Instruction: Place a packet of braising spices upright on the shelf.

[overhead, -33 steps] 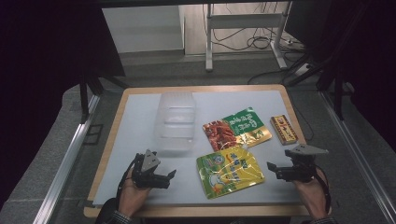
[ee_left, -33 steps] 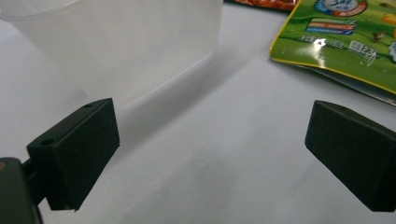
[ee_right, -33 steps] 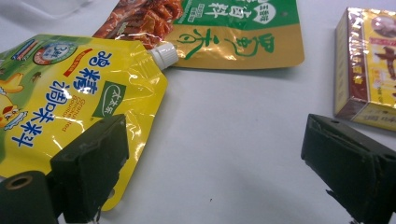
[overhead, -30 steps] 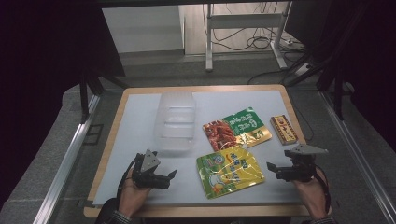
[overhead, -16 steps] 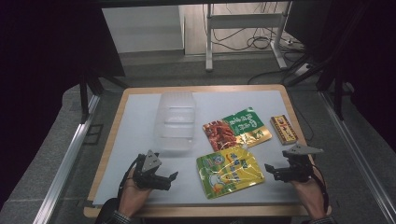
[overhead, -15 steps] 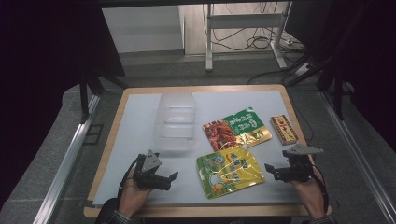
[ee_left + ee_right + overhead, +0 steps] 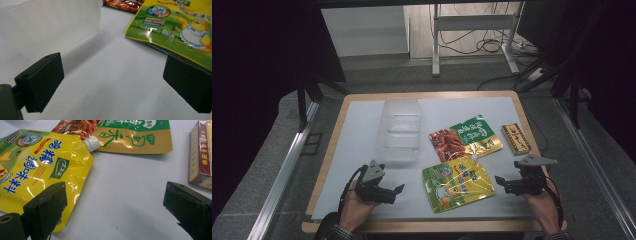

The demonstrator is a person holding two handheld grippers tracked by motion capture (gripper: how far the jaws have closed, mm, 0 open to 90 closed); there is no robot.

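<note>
From the high view, the yellow pouch (image 7: 458,183) lies flat near the front edge of the worktop (image 7: 362,125), between the left gripper (image 7: 393,193) and the right gripper (image 7: 502,182), close to both but touching neither. Both sets of jaws stand open and hold nothing. Behind the pouch lies a green and gold packet (image 7: 465,137), its near edge about touching the pouch's cap; a small box (image 7: 516,138) sits by the right edge, and a clear tub (image 7: 400,130) stands left of the packets, toward the middle. In the left gripper view, the tub's frosted wall (image 7: 50,27) rises beside the left jaw and the glossy pouch (image 7: 175,25) reaches the right jaw, bare surface between them. In the right gripper view, the pouch (image 7: 37,167) shows a white screw cap (image 7: 91,143) at its far corner, wrinkled film and a sealed rim; it likely handles soft, floppy and slick, so the stiff cap neck or the sealed side edge looks the safest hold. The packet (image 7: 130,135) crowds the cap, and the box (image 7: 201,155) sits well clear.
</note>
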